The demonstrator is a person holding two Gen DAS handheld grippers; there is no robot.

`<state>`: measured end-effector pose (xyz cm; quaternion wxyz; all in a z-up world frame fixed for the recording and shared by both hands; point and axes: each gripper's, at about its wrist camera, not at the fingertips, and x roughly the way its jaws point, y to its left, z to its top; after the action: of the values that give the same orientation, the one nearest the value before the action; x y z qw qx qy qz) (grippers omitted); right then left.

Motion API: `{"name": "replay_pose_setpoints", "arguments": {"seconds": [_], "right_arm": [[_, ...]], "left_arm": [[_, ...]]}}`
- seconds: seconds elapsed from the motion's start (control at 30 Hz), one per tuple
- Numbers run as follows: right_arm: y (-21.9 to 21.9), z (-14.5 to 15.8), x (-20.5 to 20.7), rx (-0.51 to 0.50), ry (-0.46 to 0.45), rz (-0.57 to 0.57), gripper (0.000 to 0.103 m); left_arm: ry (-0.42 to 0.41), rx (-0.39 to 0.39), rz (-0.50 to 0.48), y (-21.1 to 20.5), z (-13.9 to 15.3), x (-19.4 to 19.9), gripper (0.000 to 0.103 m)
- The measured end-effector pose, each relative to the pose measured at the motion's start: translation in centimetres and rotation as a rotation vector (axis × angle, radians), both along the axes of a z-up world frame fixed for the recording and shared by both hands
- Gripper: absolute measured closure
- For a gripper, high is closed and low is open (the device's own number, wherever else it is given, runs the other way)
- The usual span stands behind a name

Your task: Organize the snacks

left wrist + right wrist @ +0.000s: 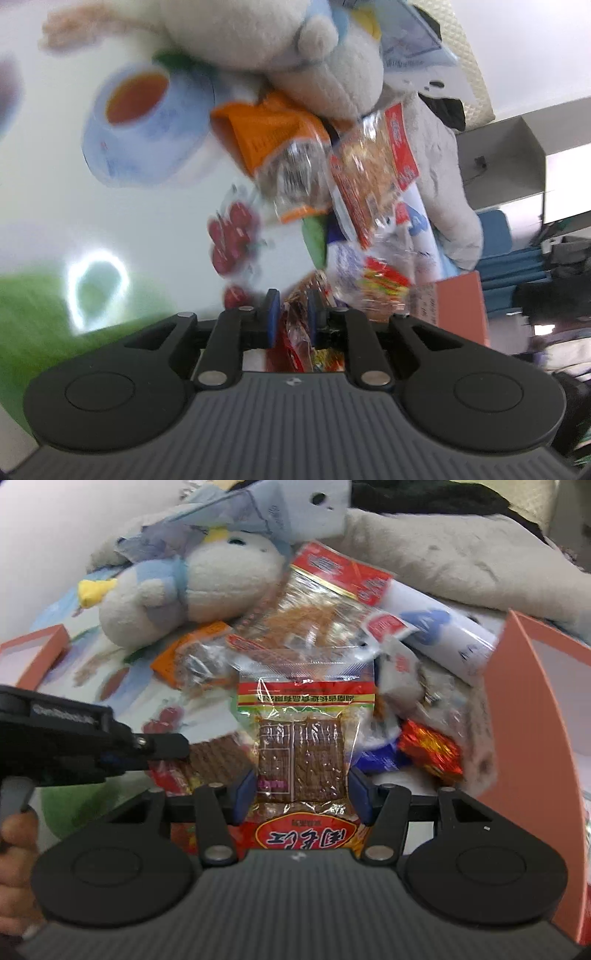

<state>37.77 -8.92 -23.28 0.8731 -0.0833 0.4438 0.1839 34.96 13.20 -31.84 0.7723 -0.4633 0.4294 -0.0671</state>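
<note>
The right tool (301, 790) grips a clear pouch of brown snack slabs (301, 753) by its lower sides, above the snack pile (399, 686). The left tool (290, 314) pinches a crinkly red wrapper (295, 332), nearly closed. Both packets look light, slippery and crushable; their sealed edges seem the safest hold.

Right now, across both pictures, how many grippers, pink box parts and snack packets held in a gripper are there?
Grippers: 2 (left gripper, right gripper)
Pink box parts: 2 (left box part, right box part)
Held packets: 2 (crinkly red packet, brown-strip packet)
Total: 6
</note>
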Motion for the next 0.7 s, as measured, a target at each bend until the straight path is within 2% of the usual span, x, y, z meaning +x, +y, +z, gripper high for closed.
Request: {"name": "replay_pose_setpoints", "arguments": {"seconds": [0.07,0.13,0.23,0.3,0.4,0.5,0.7], "right_arm": [[-0.1,-0.9,-0.2,-0.018,0.024,-0.002,0.046],[-0.3,-1.3,-0.3,-0.009,0.033,-0.009,0.046],[-1.0,-1.2,0.1,0.035,0.058,-0.034,0.046],[-1.3,-1.1,0.2,0.058,0.069,-0.048,0.046],[-1.2,-1.1,0.2,0.057,0.068,-0.044,0.046],[-1.3,-1.1,0.2,0.067,0.073,-0.049,0.046],[-1.5,-1.1,0.3,0.074,0.071,-0.052,0.047]], "left_arm": [[0.002,-0.054,-0.001,-0.3,-0.3,0.0,0.071],[0.004,-0.106,0.012,-0.3,-0.6,0.0,0.064],[-0.007,-0.157,0.016,-0.4,-0.8,0.0,0.063],[-0.026,-0.164,0.010,-0.6,-0.7,0.1,0.063],[-0.034,-0.138,0.013,-1.4,-0.5,0.3,0.063],[-0.033,-0.070,0.005,-2.4,-0.3,0.7,0.063],[-0.050,0.074,-0.016,-3.9,0.4,1.0,0.083]]}}
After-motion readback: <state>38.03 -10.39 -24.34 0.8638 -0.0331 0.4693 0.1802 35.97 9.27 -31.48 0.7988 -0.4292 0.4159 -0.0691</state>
